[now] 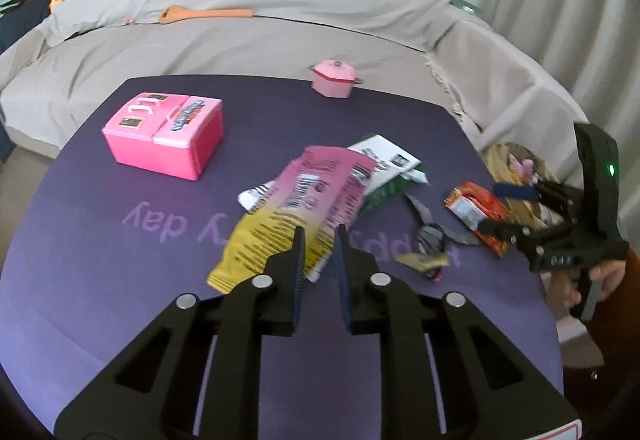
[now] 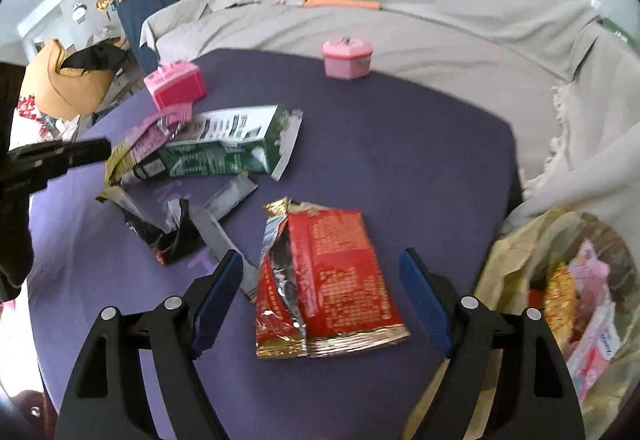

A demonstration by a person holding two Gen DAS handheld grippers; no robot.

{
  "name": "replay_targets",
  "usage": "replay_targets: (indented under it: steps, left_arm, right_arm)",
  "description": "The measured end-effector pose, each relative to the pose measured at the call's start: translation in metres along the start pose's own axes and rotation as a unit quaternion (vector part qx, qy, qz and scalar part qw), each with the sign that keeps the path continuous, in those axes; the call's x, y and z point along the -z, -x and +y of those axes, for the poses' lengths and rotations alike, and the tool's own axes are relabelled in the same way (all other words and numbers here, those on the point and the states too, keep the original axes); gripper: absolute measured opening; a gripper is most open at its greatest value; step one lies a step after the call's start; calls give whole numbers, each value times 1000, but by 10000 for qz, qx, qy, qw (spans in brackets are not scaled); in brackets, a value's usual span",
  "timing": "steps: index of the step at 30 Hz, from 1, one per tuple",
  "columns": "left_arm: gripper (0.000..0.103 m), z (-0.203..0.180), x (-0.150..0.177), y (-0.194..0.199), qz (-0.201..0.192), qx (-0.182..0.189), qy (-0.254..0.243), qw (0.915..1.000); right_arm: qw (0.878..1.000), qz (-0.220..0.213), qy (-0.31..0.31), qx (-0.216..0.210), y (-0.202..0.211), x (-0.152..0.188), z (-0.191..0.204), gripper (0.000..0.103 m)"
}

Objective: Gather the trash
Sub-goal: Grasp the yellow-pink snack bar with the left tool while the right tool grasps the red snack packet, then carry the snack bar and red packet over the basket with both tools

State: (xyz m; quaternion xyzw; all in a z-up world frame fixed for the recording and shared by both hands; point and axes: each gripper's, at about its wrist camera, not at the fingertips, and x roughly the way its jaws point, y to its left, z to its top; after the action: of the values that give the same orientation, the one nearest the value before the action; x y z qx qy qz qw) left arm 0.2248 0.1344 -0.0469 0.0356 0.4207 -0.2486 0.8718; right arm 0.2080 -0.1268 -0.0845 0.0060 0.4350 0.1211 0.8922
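Right now the right gripper [image 2: 322, 266] hangs wide over the red snack wrapper [image 2: 326, 282], one finger either side, not touching it. Just right of that wrapper, off the purple mat's [image 2: 400, 144] edge, sits the trash bag [image 2: 560, 280], w/ some pink and gold packaging already inside, so the job looks partly done. Left of the red wrapper: torn silver and black scraps [image 2: 180, 224]. Beyond those, the green carton [image 2: 224, 148] lies flat. The left gripper [image 1: 318, 240] has its fingers narrowed around the low end of the pink-yellow packet [image 1: 304, 208], which lies partly across the carton; whether they actually pinch it, can't tell. Still left on the mat, approx: red wrapper, scraps, carton, packet. Farther back, a pink toy box [image 1: 164, 132] and pink pot [image 1: 334, 78], prob. not trash. Bag's lower half is cut off; packet print unreadable.
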Motion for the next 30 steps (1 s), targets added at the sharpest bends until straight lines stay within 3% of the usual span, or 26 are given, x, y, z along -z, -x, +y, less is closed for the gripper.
replay_targets:
  steps: [2,6,7,9,11,19,22,25,26,30]
  left_arm:
    - [39,-4,0,2,-78,-16,-118,9999]
    - [45,-3,-2,4,-179,-41,-262,9995]
    - [47,-1,-2,4,-193,-63,-287,9994]
    - [49,1,-2,2,-197,-139,-335,9991]
    - [50,4,-3,0,-179,-192,-371,9990]
    - [56,10,-10,-33,156,-434,-603,9971]
    - [57,19,-14,-39,210,-292,-204,9991]
    - [43,28,-16,-39,286,-112,178,9994]
    - [24,28,-17,-38,316,-111,167,9993]
    - [15,20,-25,-21,218,-433,-16,9988]
  right_arm:
    - [10000,-35,-68,1,1,-4,-3,77]
    - [9997,111,-220,-74,-10,-10,-5,75]
    - [9994,225,-239,-84,-15,-11,-4,72]
    - [9987,428,-216,-194,-21,-10,-1,45]
    - [9992,385,-120,-63,-18,-10,4,38]
    - [9996,-122,-168,-191,24,-12,14,38]
    - [9998,-162,-18,-80,30,-7,19,38]
    - [9999,-139,85,-19,32,-1,22,38]
    - [9999,-138,90,-6,33,2,23,38]
    - [9996,-283,-5,12,46,4,17,38]
